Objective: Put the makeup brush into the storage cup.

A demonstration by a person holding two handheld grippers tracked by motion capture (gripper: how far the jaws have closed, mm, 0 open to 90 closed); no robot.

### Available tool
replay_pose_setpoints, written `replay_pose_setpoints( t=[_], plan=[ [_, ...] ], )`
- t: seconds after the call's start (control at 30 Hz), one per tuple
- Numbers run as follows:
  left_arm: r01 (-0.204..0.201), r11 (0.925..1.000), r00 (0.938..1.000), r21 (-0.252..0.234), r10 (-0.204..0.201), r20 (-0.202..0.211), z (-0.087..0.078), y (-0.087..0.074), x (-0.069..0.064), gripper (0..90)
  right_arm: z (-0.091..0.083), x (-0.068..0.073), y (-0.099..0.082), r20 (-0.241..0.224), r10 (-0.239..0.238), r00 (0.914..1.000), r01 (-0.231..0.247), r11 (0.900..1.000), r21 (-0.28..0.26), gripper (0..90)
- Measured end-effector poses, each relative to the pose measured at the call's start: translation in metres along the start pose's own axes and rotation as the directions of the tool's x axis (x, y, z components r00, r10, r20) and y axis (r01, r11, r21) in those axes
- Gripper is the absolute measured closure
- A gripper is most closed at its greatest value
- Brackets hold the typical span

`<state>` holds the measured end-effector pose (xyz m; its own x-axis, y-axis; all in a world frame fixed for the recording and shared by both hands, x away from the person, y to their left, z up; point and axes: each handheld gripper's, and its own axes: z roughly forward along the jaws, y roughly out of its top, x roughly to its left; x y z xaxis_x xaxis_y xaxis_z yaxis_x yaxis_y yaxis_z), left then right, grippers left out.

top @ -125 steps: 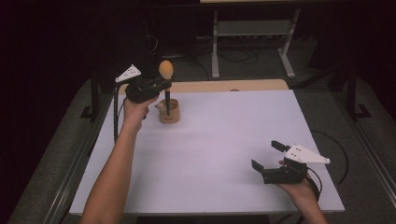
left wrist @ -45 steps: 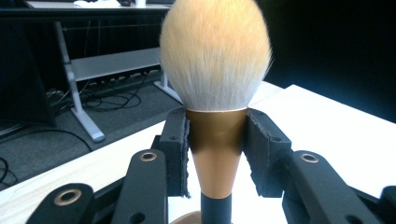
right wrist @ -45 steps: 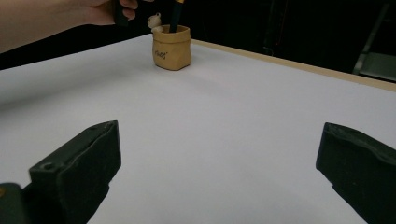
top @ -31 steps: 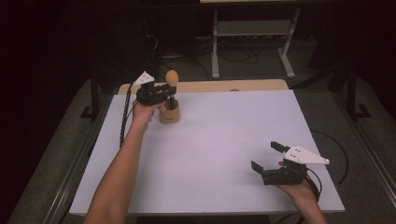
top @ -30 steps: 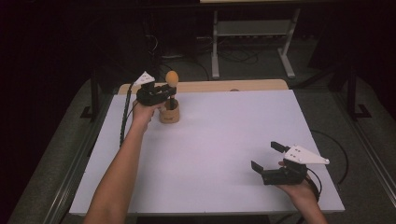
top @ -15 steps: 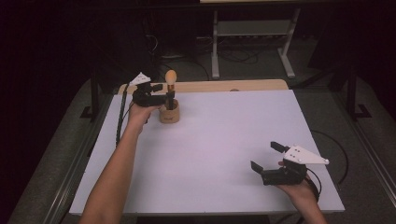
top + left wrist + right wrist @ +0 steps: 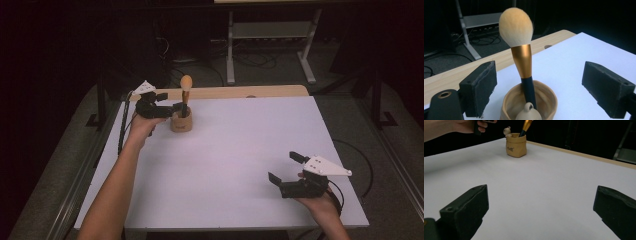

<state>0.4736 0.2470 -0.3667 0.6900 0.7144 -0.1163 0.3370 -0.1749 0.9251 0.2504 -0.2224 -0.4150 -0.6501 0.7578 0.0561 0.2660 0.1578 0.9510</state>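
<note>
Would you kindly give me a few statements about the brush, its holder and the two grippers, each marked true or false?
1. The makeup brush stands bristles-up in the tan cup. True.
2. The left gripper is clamped on the brush handle. False: its jaws have just been opening and stand clear of it on either side.
3. The right gripper holds the cup. False: it is open, far from it.
4. The cup stands on the white tabletop. True.

Looks like a dim lab or recording studio: bare white-topped table with a pale wooden edge, grey carpeted floor around it, loose black cables and a grey metal stand behind the table.
</note>
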Motion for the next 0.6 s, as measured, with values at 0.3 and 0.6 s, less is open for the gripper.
replay_pose_setpoints(
  t=[0.3, 0.6],
  plan=[
    [-0.017, 0.9994, 0.9996, 0.032, 0.016, 0.025, -0.010, 0.001, -0.008, 10.4, 0.000, 0.000, 0.000, -0.001, 0.002, 1.0000, -0.002, 1.0000, 0.000, 0.0],
    [-0.038, 0.9983, 0.9978, 0.043, 0.036, 0.056, -0.020, 0.003, -0.021, 11.1, 0.000, 0.000, 0.000, 0.001, 0.008, 1.0000, -0.008, 1.0000, 0.003, 0.0]
  ],
)
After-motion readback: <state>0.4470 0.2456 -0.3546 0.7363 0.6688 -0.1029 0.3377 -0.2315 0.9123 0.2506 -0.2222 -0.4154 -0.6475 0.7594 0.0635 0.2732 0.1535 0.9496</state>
